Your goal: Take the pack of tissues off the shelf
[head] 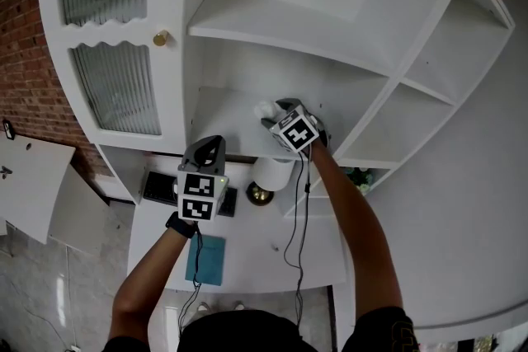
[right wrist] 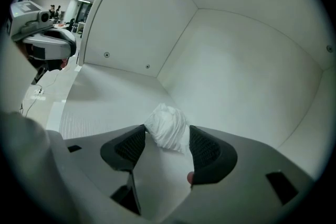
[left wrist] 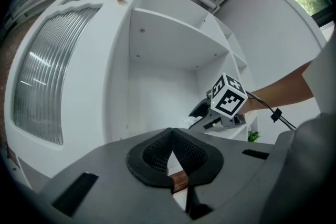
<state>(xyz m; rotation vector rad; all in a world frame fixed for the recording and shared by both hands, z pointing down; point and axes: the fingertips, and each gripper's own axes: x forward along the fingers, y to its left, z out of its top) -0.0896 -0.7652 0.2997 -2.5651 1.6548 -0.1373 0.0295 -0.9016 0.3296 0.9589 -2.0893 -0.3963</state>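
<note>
On white shelf [head: 224, 116], R gripper [right wrist: 167, 136] fingers [right wrist: 203, 149] pinch crumpled tissue pack [right wrist: 167, 123]; L gripper [left wrist: 171, 131] fingers [left wrist: 152, 157] pressed together.

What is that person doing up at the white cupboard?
A person is reaching the right gripper into the white cupboard shelf. Its jaws are closed on a soft, crumpled white pack of tissues, which is not yet out of the shelf. The left gripper hangs lower, shut and empty.

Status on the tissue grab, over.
Right gripper shut on pack of tissues. Pack inside the shelf bay, not yet out. Left gripper shut, empty, outside the shelf. Nothing seen blocking the way out.
</note>
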